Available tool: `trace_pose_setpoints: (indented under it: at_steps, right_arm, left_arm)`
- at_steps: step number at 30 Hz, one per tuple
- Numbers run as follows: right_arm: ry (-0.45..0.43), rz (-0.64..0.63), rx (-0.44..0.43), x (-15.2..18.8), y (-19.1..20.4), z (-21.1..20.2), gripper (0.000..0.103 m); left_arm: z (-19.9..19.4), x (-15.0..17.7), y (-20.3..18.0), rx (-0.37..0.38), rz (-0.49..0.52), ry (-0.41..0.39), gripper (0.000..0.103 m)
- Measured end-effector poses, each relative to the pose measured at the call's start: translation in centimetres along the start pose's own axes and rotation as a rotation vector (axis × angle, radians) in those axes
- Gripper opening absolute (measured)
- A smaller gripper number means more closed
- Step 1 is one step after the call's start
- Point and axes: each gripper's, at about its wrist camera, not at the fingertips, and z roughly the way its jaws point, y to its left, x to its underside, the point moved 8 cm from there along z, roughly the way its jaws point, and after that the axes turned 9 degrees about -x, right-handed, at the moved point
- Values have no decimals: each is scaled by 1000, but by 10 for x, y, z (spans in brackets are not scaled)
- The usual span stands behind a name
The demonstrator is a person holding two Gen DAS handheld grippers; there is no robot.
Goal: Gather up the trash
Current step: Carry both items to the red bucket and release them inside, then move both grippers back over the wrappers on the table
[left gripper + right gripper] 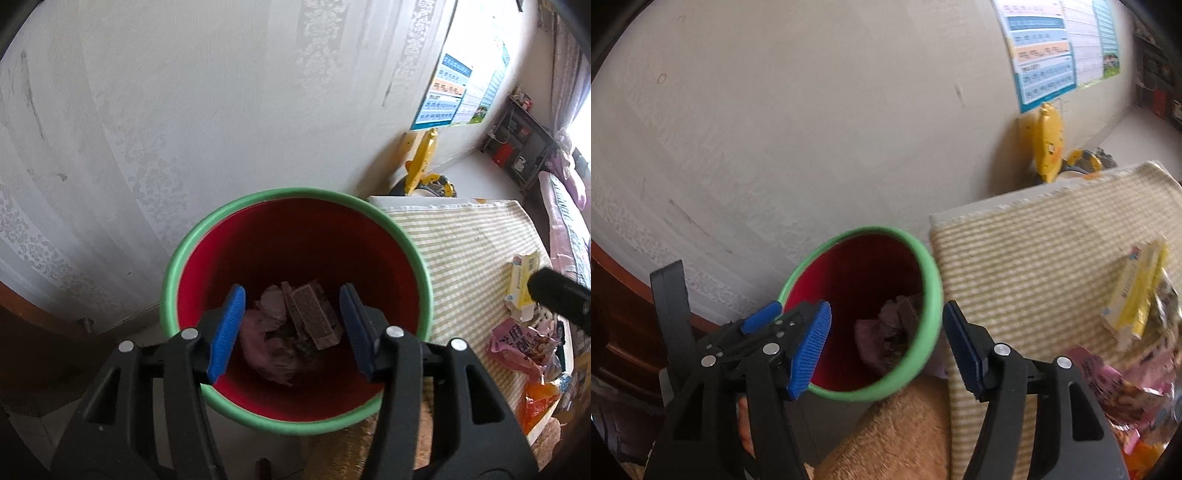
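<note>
Red inside, green at the rim: trash bin [295, 243] at centre of the left wrist view, standing just beside the striped tablecloth [465, 240]. At its bottom, already dropped: a brown cardboard box [314, 314] leaning over crumpled pinkish wrappers [266, 347]. Directly above the bin mouth, left gripper [291, 330], blue pads spread wide, nothing between them. Judged: a drop just finished, or a hover over the bin with nothing left to let go.

At the right edge of the same view, on the cloth: a yellow-and-white carton [522, 280], a pink snack bag [517, 343] below it, an orange wrapper [535, 400] lower still. Uncollected, so the task only partly done.

In the right wrist view, much motion blur. Right gripper [886, 349] in lower centre, fingers wide apart and empty, framing the bin's near rim [932, 295]. Left gripper's blue pad [761, 316] poking in at lower left, over the bin's edge. Yellow carton [1134, 299] and pink bag [1108, 384] at the right edge, well apart from these fingers. Lower centre, a tan fuzzy surface [897, 435], identity unclear.

Next move, as a guess: swing of the right gripper toward the litter at the right side of the cloth, pads kept wide until either side of the carton, then a close on its narrow faces. Thin bags likely to need a pinch at a raised fold instead.
</note>
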Motion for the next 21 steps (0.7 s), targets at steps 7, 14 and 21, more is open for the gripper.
trace_pose_setpoints:
  at_steps: [7,14,21]
  right_arm:
    - [-23,51,111,32,-50,-51,64]
    - [-100,189,344,72,-152,-132,66]
    - [-128,355,478,98,-247,-183,68]
  left_arm:
    - [-18,5,-38,49,71,-16,51]
    - [-41,14,-86,117,164,-37,51]
    - [-52,41,-140,235,224,36,54]
